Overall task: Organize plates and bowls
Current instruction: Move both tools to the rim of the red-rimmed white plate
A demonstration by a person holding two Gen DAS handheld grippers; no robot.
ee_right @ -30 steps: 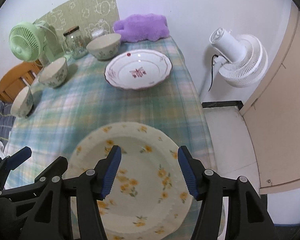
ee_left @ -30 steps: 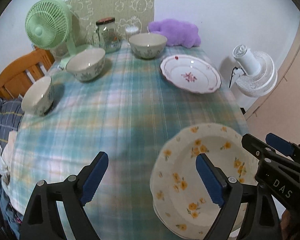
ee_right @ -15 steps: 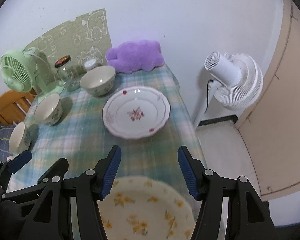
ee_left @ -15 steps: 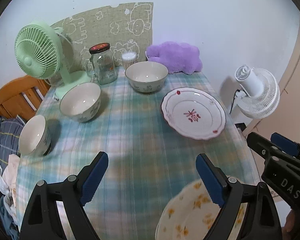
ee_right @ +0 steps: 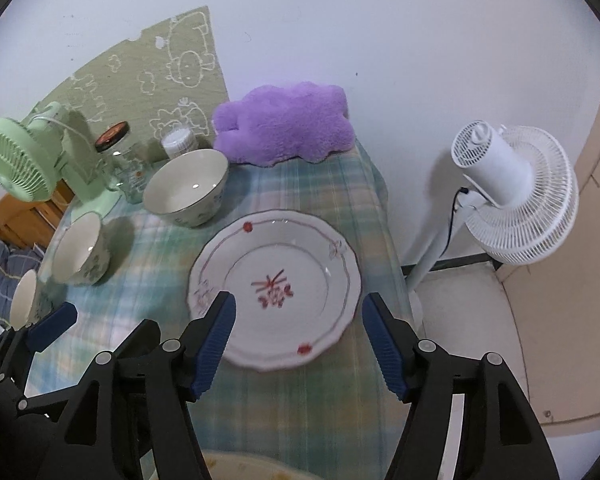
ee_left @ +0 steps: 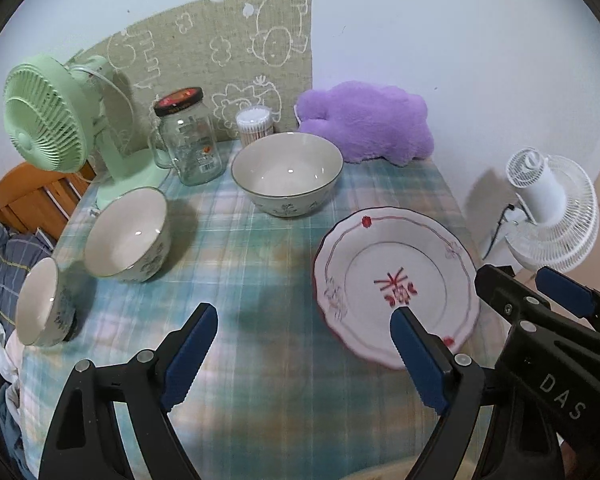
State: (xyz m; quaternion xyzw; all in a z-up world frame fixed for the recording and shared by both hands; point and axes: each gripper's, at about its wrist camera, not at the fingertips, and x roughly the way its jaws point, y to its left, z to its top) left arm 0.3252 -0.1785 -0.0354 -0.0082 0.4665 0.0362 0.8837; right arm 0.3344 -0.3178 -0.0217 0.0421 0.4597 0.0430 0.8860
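Note:
A white plate with red flowers (ee_left: 396,284) (ee_right: 274,286) lies on the right of the checked tablecloth (ee_left: 256,280). Three cream bowls stand along the left and back: a large one (ee_left: 287,178) (ee_right: 186,186), a middle one (ee_left: 126,236) (ee_right: 80,254) and a small one (ee_left: 42,308) (ee_right: 22,300). The rim of a yellow-flowered plate (ee_right: 244,466) shows at the bottom edge. My left gripper (ee_left: 304,352) is open and empty above the cloth. My right gripper (ee_right: 300,340) is open and empty, its jaws over the near rim of the red-flowered plate.
At the back stand a green fan (ee_left: 48,120), a glass jar (ee_left: 188,140), a cotton-swab tub (ee_left: 254,124) and a purple plush cushion (ee_left: 368,124). A white floor fan (ee_right: 508,196) stands off the table's right edge. A wooden chair (ee_left: 24,196) is at the left.
Both grippers have moved forward over the table toward the red-flowered plate. The yellow-flowered plate has slid out of view below, leaving only its rim. Both stay open.

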